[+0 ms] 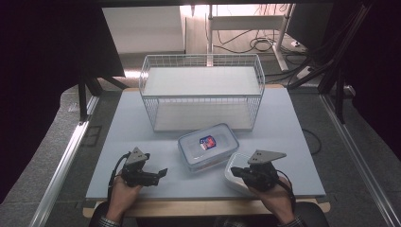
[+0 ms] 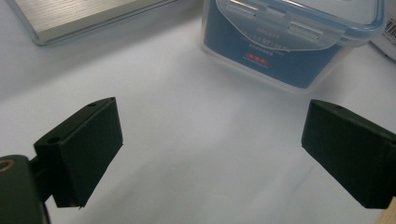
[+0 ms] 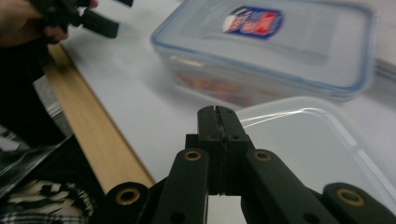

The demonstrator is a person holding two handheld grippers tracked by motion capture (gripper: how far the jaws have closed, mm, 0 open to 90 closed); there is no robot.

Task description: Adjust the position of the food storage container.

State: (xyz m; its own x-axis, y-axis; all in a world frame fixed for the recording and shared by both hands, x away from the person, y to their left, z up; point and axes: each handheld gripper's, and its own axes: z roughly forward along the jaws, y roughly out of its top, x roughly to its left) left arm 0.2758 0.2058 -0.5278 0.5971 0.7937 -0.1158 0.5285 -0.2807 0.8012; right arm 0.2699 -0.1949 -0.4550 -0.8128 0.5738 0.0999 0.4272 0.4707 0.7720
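Note:
A clear box with a blue-rimmed clip lid and a red-blue label [image 1: 208, 146] lies flat in the middle of the white table; it shows close up ahead of the left jaws [image 2: 289, 42] and beyond the right jaws [image 3: 266, 51]. A second, clear lidless-looking container [image 1: 234, 168] [image 3: 308, 144] sits at the front right. My right gripper [image 1: 235, 171] [image 3: 217, 112] is shut, tips at that container's near corner, nothing visible between them. My left gripper [image 1: 160, 174] [image 2: 212, 154] stands open over bare table, left of the blue-lidded box.
A white wire basket [image 1: 203, 92] with a shelf stands at the back of the table [image 1: 283, 123]; its base edge [image 2: 84, 16] shows far left. The wooden front edge [image 3: 93, 135] runs close under both hands. Cables lie on the floor behind.

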